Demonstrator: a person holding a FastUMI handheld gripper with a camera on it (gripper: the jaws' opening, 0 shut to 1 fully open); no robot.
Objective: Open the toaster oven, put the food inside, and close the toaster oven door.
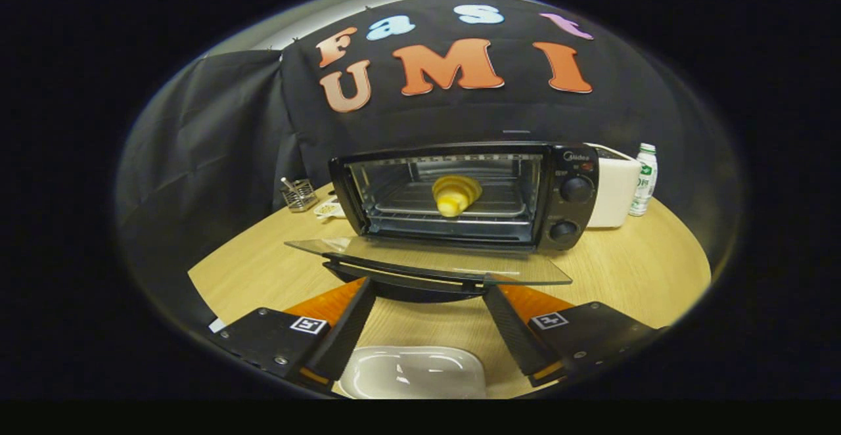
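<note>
Black cloth hangs behind a light wooden table, and on that table we see the toaster oven standing with its door swung fully down. The glass door lies flat and level, reaching toward us, with its dark handle along the front edge. Inside the oven, on the wire rack, sits the food, a yellow croissant-shaped pastry, roughly in the middle of the cavity. Two round knobs sit one above the other on the oven's panel, to the right of the opening.

Our gripper is just in front of the door handle. Its jaws are spread wide and hold nothing; the tips of the two fingers reach up to the handle's underside, one near each end of it, and we cannot tell whether they touch it. Between the fingers and nearer to us than the door lies a white tray, empty, on the tabletop.

Beyond the oven's left side we make out a small wire basket holding something thin, and a small white dish beside it. Touching or just beside the oven's right side stands a white appliance, and right of that a plastic bottle with a green label stands upright.
</note>
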